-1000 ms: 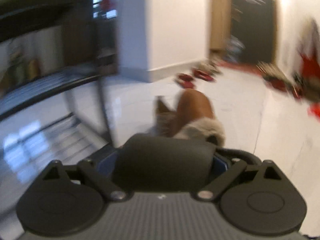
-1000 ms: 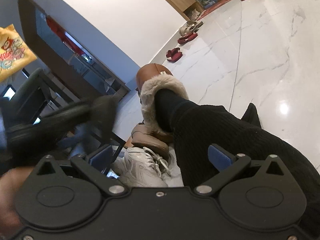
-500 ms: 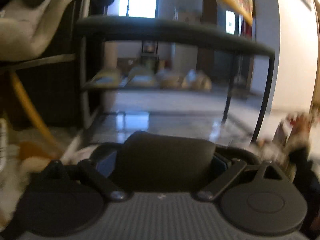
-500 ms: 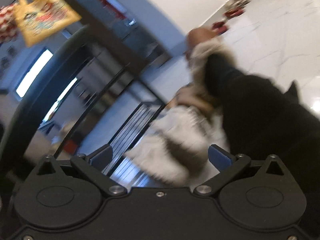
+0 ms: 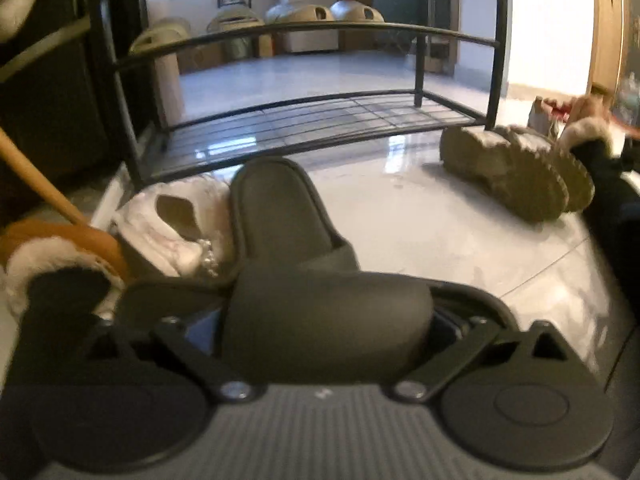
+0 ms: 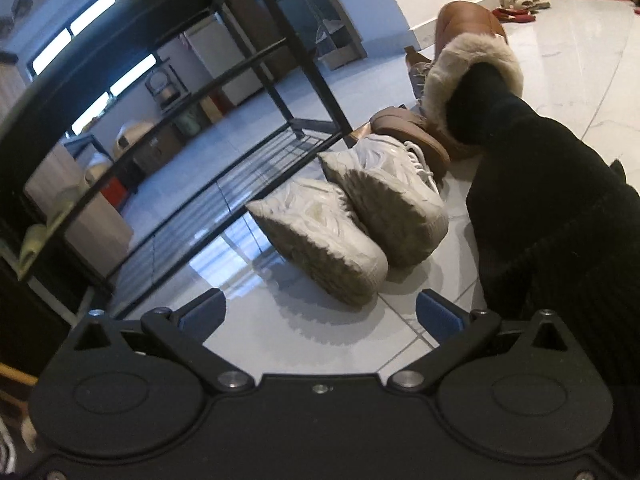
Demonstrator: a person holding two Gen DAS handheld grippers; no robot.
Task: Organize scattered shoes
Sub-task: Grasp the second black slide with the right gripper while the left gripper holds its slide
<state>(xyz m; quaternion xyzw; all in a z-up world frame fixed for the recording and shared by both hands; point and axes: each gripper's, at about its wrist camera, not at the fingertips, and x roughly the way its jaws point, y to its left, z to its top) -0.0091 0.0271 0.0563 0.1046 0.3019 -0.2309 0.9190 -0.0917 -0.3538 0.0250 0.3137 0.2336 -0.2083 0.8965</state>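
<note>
The left gripper (image 5: pixel 328 320), jaws opening around a black slipper (image 5: pixel 288 240), sits before the shoe rack's (image 5: pixel 320 120) low front rail, while the right gripper (image 6: pixel 320 312) gapes empty over bare glossy tile near two tipped white sneakers (image 6: pixel 352 216).

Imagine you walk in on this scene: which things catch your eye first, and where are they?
A dark slide sandal fills the left tongs, whose jaws are opening around it. Two white chunky sneakers lie tipped over on the shiny floor before the black shoe rack; beside them a leg wears a fur-cuffed brown boot.
</note>
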